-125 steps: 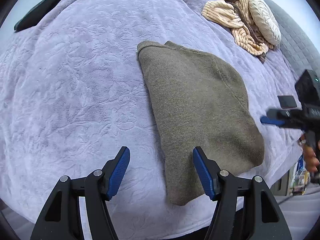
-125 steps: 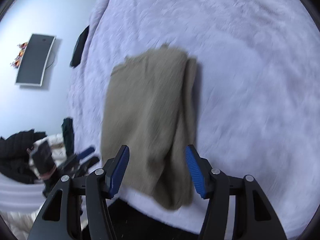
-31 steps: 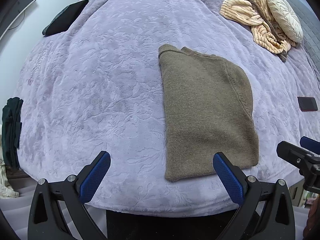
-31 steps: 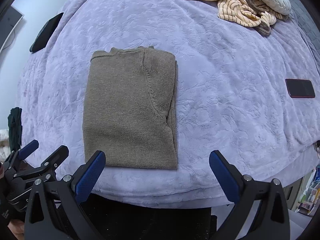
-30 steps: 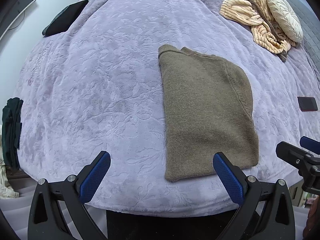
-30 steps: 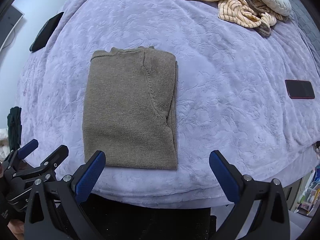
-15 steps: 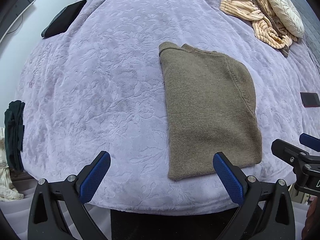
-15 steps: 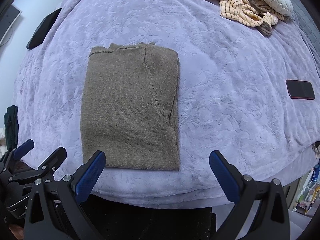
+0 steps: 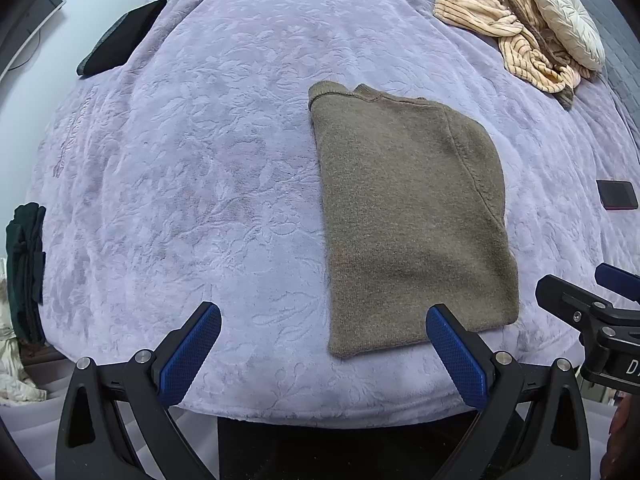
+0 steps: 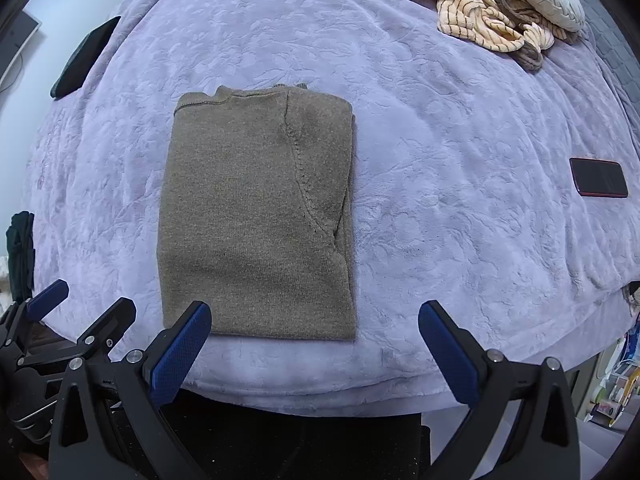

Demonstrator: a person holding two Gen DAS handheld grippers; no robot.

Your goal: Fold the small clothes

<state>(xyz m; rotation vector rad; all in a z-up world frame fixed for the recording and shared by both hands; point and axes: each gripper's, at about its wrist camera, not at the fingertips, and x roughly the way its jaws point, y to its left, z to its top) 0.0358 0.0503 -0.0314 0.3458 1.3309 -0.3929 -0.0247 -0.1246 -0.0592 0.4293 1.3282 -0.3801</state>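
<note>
A: Going left to right from the left wrist camera, what lies on the bed?

B: At 9 o'clock a dark green garment (image 9: 25, 272) hangs at the edge of the lilac embossed blanket (image 9: 200, 160). At 10 o'clock a flat black item (image 9: 122, 38) lies on the blanket; I cannot tell what it is. Right of centre lies the olive knit sweater (image 9: 408, 216), folded into a flat rectangle with its neckline away from the camera. At 1 o'clock a cream striped garment (image 9: 504, 28) is heaped against a round cream cushion (image 9: 568, 28). At 3 o'clock lies a phone with a red edge (image 9: 616, 195).

A: And the left gripper (image 9: 320, 344)?

B: Its blue-padded fingers (image 9: 188, 356) are spread wide with nothing between them, just short of the sweater's near edge.

A: The right gripper (image 10: 314, 342)?

B: Fingers equally wide apart and empty. From its camera the sweater (image 10: 256, 216) sits left of centre, with its near right corner between the fingers. The phone (image 10: 599, 178) is at 3 o'clock, well apart from the sweater. The left gripper (image 10: 80, 304) shows at 8 o'clock.
</note>
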